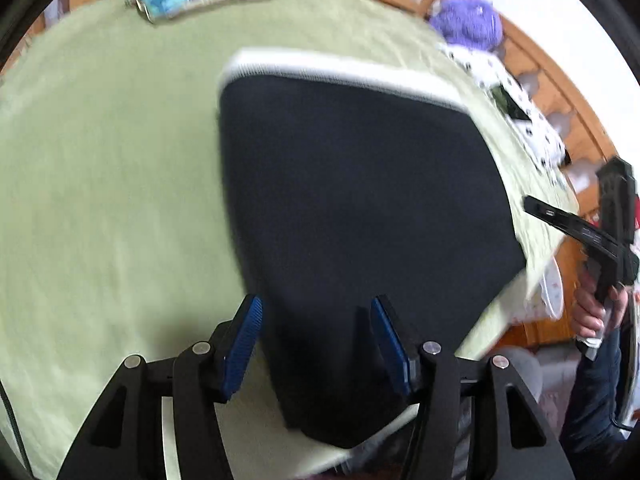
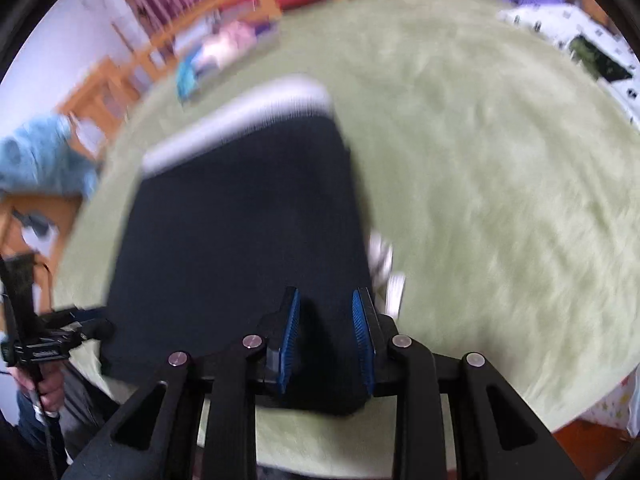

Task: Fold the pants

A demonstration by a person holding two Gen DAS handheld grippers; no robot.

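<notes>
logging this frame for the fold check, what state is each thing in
pants: folded, flat on the green cover, white waistband at the far end
left tongs: open, empty
right tongs: open, empty
green cover: spread flat

Dark navy pants (image 1: 360, 216), folded into compact flat block, white waistband (image 1: 344, 70) along far edge, lying on green cover near its front edge; white drawstring (image 2: 386, 268) protruding at side
</notes>
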